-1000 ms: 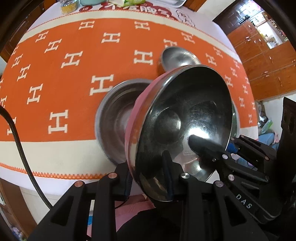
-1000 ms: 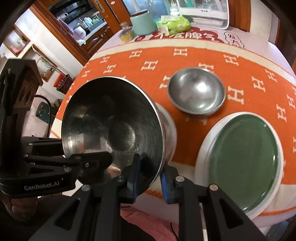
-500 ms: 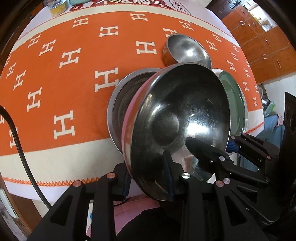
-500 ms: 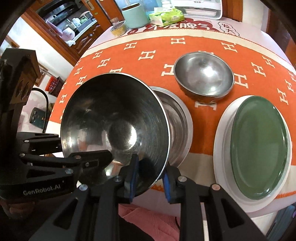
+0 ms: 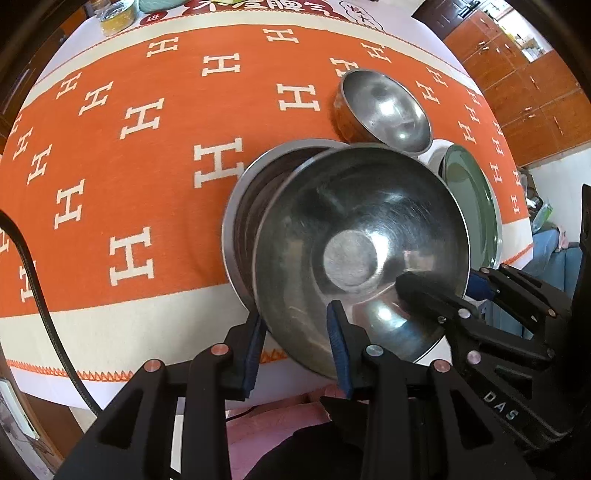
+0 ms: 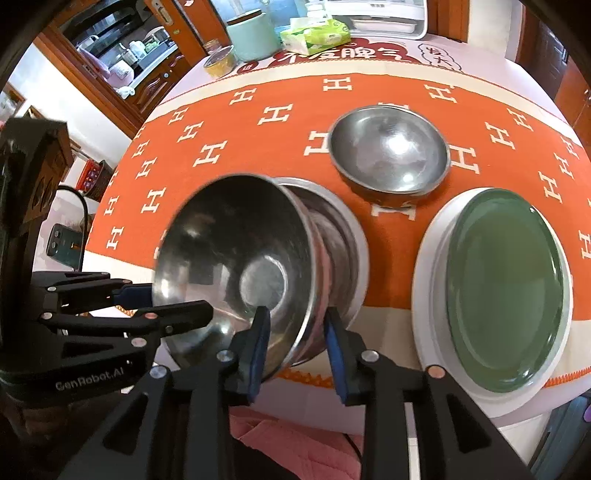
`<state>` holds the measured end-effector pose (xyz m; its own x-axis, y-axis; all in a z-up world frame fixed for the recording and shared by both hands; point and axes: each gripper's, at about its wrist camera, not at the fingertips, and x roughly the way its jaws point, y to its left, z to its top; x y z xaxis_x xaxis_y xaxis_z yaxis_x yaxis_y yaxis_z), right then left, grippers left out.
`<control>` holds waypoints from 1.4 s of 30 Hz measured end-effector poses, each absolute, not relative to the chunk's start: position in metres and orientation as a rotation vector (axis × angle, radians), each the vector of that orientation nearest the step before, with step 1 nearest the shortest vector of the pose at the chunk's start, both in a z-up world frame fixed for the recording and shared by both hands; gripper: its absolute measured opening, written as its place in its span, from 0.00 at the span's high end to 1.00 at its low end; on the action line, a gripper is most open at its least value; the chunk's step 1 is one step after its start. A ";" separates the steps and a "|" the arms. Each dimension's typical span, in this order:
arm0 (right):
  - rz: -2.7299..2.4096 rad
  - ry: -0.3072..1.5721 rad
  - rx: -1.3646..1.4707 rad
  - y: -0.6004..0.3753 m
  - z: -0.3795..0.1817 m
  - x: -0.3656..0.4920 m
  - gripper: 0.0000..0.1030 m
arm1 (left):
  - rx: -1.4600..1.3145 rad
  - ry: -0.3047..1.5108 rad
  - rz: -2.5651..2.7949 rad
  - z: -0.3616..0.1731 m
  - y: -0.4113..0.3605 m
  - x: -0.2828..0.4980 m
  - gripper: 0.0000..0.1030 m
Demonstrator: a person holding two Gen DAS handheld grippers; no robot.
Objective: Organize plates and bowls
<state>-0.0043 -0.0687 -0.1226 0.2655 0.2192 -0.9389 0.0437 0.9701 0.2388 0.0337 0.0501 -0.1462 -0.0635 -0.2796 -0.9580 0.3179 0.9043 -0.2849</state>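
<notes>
A large steel bowl (image 5: 354,240) (image 6: 236,266) sits tilted inside a wider steel bowl (image 5: 243,206) (image 6: 343,251) near the table's front edge. My left gripper (image 5: 295,336) is open, its fingers either side of the large bowl's near rim. My right gripper (image 6: 295,339) is open, its fingers astride the same bowl's rim; it also shows in the left wrist view (image 5: 436,291). A smaller steel bowl (image 5: 384,110) (image 6: 388,151) stands behind. A green plate (image 6: 506,288) (image 5: 469,199) lies on a white plate (image 6: 428,295) at the right.
The round table carries an orange cloth (image 5: 147,129) with white H marks. At the far edge stand a mint pot (image 6: 255,35), a tissue pack (image 6: 314,35), a small jar (image 6: 219,62) and a white tray (image 6: 384,18). Wooden cabinets (image 5: 524,81) stand beyond.
The large bowl came down from above into the wider bowl. Both grippers opened and let go of its rim.
</notes>
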 end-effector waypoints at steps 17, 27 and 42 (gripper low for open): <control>0.100 1.198 0.328 -0.118 -0.111 0.003 0.64 | -0.036 1.373 -0.484 -0.118 0.043 0.058 0.68; 0.068 1.164 0.340 -0.145 -0.114 0.017 0.64 | -0.040 1.200 -0.507 -0.104 0.018 0.076 0.61; 0.038 1.110 0.307 -0.179 -0.121 0.047 0.64 | -0.073 1.239 -0.507 -0.134 -0.021 0.116 0.36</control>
<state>0.0468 -0.1794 -0.1214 0.4483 0.1828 -0.8750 0.1221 0.9572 0.2626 0.1158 -0.0210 -0.1343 0.2303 -0.4067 -0.8841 0.3291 0.8875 -0.3226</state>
